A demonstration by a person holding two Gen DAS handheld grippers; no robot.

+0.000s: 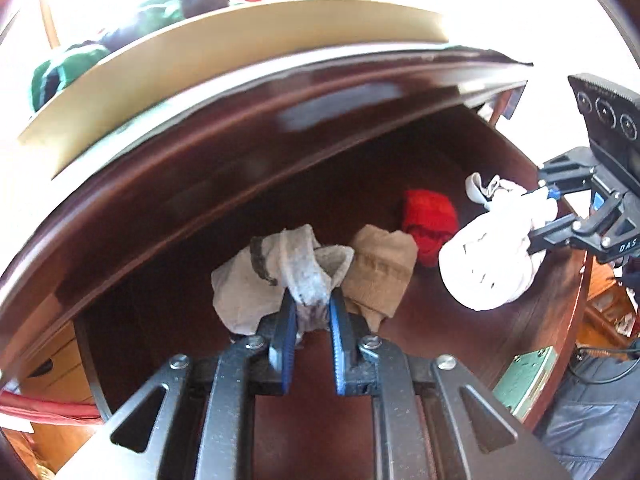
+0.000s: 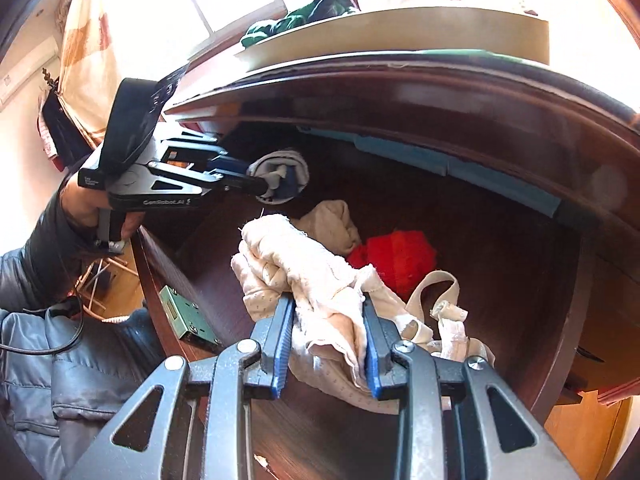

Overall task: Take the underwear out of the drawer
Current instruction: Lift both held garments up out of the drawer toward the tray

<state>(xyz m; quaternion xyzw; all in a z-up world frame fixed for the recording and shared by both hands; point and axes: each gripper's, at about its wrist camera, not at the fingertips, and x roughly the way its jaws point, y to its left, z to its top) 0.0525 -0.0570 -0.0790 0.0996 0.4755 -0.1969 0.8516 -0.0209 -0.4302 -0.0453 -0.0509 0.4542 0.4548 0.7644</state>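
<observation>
The open dark-wood drawer [image 1: 440, 332] holds a beige garment [image 1: 380, 272] and a red one [image 1: 430, 224]. My left gripper [image 1: 313, 304] is shut on a grey-white piece of underwear [image 1: 272, 280], bunched between its blue pads. At the right, my right gripper [image 1: 538, 216] grips a white garment [image 1: 488, 268] held above the drawer. In the right wrist view my right gripper [image 2: 327, 304] is shut on that cream dotted underwear [image 2: 288, 268]. My left gripper [image 2: 268, 182] holds the grey bundle [image 2: 280, 164] at upper left. The beige garment [image 2: 332, 224] and red garment [image 2: 400, 256] lie in the drawer [image 2: 500, 280].
The desk's dark edge [image 1: 320, 92] overhangs the drawer. On it lies a cream board [image 1: 240, 40] with green clothes [image 1: 68, 68]. A metal lock plate [image 2: 180, 312] sits on the drawer front. A padded sleeve [image 2: 80, 360] and a hand [image 2: 80, 204] are at the left.
</observation>
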